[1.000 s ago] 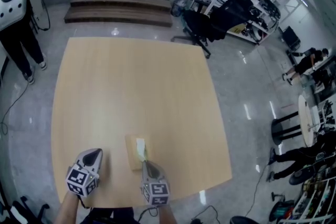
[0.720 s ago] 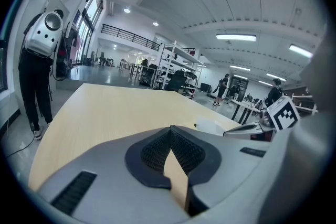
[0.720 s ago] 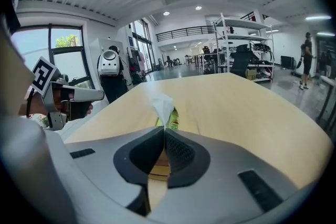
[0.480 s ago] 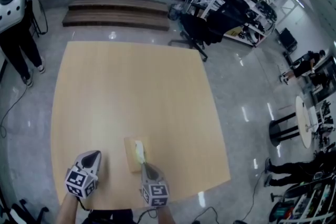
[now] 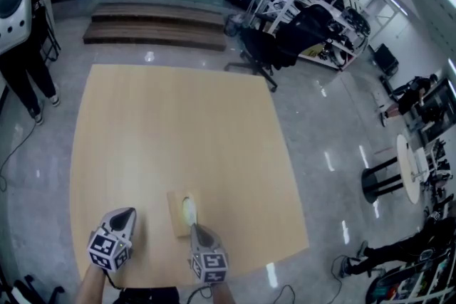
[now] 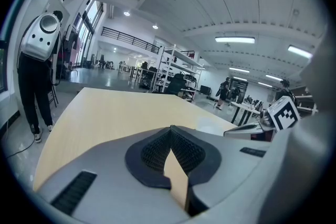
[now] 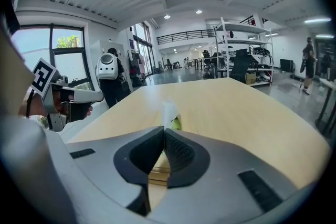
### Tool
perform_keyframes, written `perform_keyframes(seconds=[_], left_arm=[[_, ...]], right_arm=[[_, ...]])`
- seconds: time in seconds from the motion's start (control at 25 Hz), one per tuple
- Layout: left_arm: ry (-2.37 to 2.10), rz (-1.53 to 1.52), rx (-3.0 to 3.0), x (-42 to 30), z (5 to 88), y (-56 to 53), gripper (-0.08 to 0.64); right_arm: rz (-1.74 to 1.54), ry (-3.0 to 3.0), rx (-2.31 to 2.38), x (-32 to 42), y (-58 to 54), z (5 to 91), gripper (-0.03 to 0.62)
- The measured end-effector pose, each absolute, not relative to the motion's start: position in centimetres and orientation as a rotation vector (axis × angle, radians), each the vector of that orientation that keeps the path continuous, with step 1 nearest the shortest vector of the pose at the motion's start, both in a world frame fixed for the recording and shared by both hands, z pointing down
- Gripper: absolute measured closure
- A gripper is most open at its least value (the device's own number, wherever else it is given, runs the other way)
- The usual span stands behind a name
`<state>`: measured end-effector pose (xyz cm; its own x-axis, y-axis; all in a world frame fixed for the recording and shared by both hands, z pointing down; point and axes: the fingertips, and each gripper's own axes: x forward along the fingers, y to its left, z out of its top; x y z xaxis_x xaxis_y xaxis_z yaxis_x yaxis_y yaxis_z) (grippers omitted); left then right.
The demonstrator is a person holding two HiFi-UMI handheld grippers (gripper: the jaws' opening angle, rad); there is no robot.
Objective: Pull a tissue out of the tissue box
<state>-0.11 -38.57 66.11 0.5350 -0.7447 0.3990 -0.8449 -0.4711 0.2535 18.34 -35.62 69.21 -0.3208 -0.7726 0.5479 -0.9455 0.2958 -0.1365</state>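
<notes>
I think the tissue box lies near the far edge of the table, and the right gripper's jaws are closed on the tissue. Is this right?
Not quite. The tissue box lies near the near edge of the table, close to the person, as the head view shows. The rest holds: the right gripper has its jaws closed on the tissue.

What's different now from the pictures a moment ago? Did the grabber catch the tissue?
Not much moved. The right gripper pinched its last little gap shut and now seems to hold the tissue low down. The tissue looks a bit more bunched and is not pulled out yet. The left gripper, shut and empty, the tissue box and the table stayed put.
</notes>
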Motion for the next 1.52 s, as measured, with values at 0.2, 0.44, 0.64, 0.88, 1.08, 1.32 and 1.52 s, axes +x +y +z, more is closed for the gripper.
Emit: perform_keyframes(seconds=[0.2, 0.44, 0.64, 0.88, 1.08, 1.32, 1.52], left_arm=[[-1.306, 0.307, 2.374, -0.3, 65.4, -38.7, 0.552], [-1.316, 0.282, 2.402, -0.1, 64.2, -38.9, 0.552], [-1.331, 0.257, 2.427, -0.1, 63.2, -38.8, 0.552], [-1.352, 0.229, 2.455, -0.6, 60.8, -38.9, 0.552], [-1.373, 0.196, 2.486, -0.7, 58.8, -38.6, 0.552], [-1.385, 0.161, 2.526, -0.6, 56.9, -37.9, 0.552], [-1.399, 0.123, 2.563, -0.6, 54.6, -37.6, 0.552]], right_arm=[[0.591, -2.213, 1.559, 18.2, -36.1, 68.0, 0.583], [0.554, -2.228, 1.575, 18.4, -36.4, 66.7, 0.583], [0.514, -2.245, 1.601, 18.7, -36.3, 65.4, 0.583], [0.46, -2.264, 1.629, 18.7, -36.5, 62.9, 0.583], [0.414, -2.291, 1.661, 19.0, -36.1, 60.6, 0.583], [0.348, -2.319, 1.697, 19.4, -35.6, 58.3, 0.583], [0.297, -2.34, 1.742, 19.9, -35.1, 55.9, 0.583]])
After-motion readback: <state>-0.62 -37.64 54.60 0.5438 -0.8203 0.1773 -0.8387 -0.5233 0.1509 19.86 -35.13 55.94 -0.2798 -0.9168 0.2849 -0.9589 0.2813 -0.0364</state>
